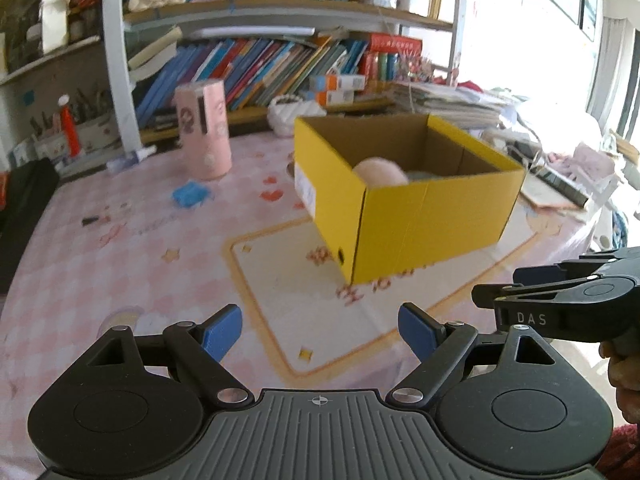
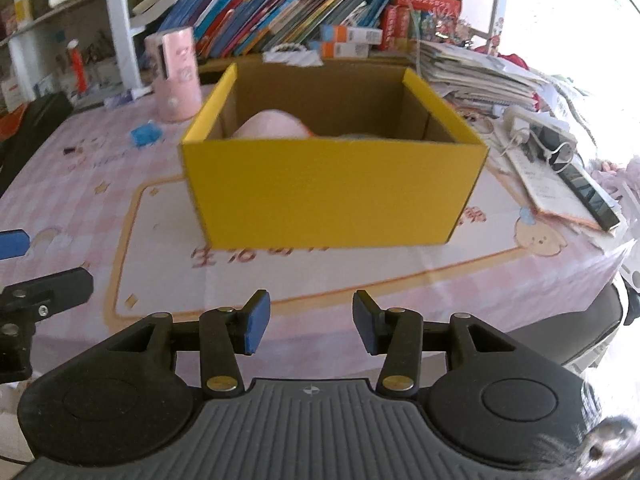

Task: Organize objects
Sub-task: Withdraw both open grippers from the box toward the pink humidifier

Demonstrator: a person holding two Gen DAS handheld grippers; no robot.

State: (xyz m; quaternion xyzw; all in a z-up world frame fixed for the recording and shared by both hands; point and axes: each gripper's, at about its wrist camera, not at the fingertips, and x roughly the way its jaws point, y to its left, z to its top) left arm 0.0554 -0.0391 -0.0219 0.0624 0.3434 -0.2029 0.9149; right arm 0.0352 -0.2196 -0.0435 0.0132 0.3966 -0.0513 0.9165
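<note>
Facing yellow box (image 2: 332, 196), both claws empty, apart

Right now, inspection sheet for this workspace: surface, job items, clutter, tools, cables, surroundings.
Surface: table under a pink checked cloth with a printed panel.
Job's things: open yellow box on the cloth; a pale pink rounded item inside, partly hidden.
Clutter: pink cylinder, blue scrap, small dark bit, stacked papers.
Tools: left tool open wide, empty; right tool open, narrower gap, empty. Neither touches the box.
Cables: white cord and power strip right of the box.
Surroundings: bookshelf behind the table; bright window at right.
</note>
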